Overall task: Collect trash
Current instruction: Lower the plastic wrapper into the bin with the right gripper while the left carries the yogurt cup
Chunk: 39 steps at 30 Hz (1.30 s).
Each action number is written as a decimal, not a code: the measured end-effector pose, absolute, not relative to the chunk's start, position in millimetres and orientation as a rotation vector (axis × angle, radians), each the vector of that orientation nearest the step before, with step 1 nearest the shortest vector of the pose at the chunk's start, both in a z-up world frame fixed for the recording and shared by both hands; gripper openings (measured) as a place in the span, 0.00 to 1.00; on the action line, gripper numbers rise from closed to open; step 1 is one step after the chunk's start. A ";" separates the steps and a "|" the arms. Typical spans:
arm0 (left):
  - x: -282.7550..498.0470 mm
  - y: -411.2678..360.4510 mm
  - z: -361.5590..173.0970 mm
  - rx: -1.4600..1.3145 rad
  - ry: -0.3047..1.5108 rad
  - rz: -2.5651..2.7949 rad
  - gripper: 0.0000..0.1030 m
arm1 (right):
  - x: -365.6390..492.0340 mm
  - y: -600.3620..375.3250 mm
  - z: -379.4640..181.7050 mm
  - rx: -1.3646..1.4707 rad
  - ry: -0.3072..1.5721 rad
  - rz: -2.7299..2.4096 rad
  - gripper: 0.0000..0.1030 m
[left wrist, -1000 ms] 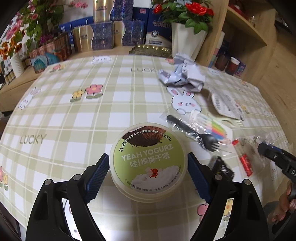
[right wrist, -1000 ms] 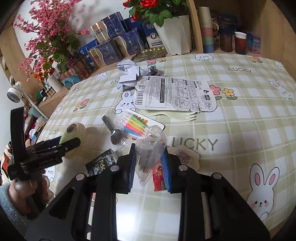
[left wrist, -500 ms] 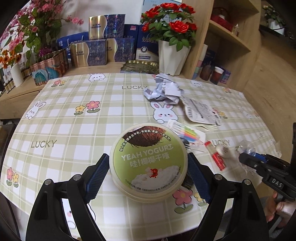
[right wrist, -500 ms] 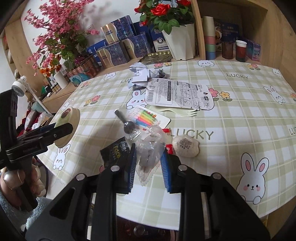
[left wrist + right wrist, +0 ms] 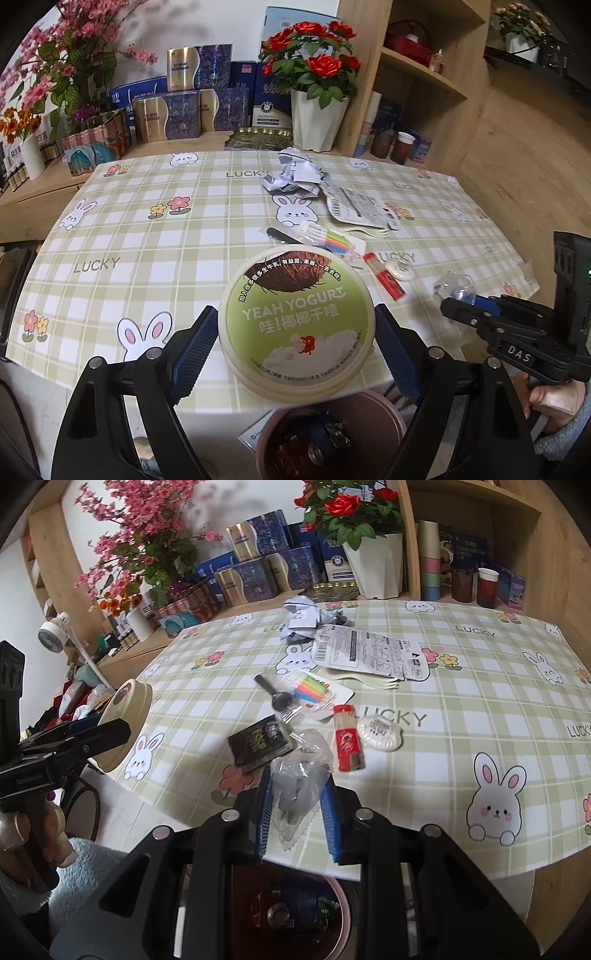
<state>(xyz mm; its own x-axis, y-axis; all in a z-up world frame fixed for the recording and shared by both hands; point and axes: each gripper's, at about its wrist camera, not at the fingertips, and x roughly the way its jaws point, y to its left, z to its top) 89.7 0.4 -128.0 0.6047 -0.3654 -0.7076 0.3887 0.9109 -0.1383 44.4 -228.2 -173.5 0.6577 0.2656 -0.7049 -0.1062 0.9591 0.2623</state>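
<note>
**Both grippers carried trash back over the bin**

The left gripper (image 5: 295, 332) was closed on the yogurt tub (image 5: 296, 321), one blue pad against each side of its rim, the green lid facing the camera. The right gripper (image 5: 295, 805) was narrowed on a crumpled clear wrapper (image 5: 297, 790), which bulged between its pads. One second before, both loads were held low over the checked tablecloth (image 5: 147, 236); half a second before, they were higher and nearer its front edge. At this moment each was held off the cloth beside that edge, and the pink bin (image 5: 384, 410), absent from the earlier views, showed directly below the tub. In the right wrist view the bin (image 5: 341, 897) lay below the wrapper, with dark rubbish already inside.

By this reading, transport was nearly finished and release was the step in hand; the tub looked almost as wide as the bin's mouth, so it may need centring. Beyond the bin, on the cloth, more litter remained: a black packet (image 5: 260, 744), a red tube (image 5: 347, 744), a white sachet (image 5: 380, 733), a printed card (image 5: 369, 653) and crumpled paper (image 5: 308, 618).
</note>
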 end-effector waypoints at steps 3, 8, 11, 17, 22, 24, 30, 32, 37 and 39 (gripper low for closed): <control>71.9 2.5 -123.0 0.022 0.804 -0.439 0.80 | 31.2 -225.4 -171.2 0.198 0.825 0.230 0.27; 39.3 9.1 -116.6 0.005 0.791 -0.440 0.80 | 8.3 -220.5 -174.3 0.191 0.838 0.267 0.27; 21.1 13.9 -115.0 0.000 0.785 -0.440 0.80 | -5.8 -216.2 -181.8 0.185 0.862 0.294 0.27; -1.5 21.5 -119.8 -0.012 0.781 -0.434 0.80 | -24.2 -202.2 -215.6 0.174 0.963 0.347 0.27; -4.4 25.1 -136.8 -0.042 0.816 -0.435 0.80 | -25.8 -183.3 -250.2 0.172 1.069 0.401 0.27; -3.0 25.6 -144.3 -0.048 0.831 -0.433 0.80 | -25.6 -173.1 -261.6 0.149 1.102 0.419 0.27; 5.6 29.0 -163.5 -0.064 0.875 -0.427 0.80 | -14.4 -165.9 -293.8 0.157 1.195 0.411 0.27; 8.1 29.4 -169.0 -0.069 0.887 -0.426 0.80 | -10.8 -167.7 -304.1 0.177 1.231 0.394 0.27; 13.5 29.0 -179.3 -0.076 0.907 -0.430 0.80 | -5.7 -169.7 -321.1 0.197 1.285 0.367 0.27; 15.3 29.0 -182.2 -0.075 0.911 -0.431 0.80 | -4.8 -169.0 -324.4 0.197 1.294 0.358 0.27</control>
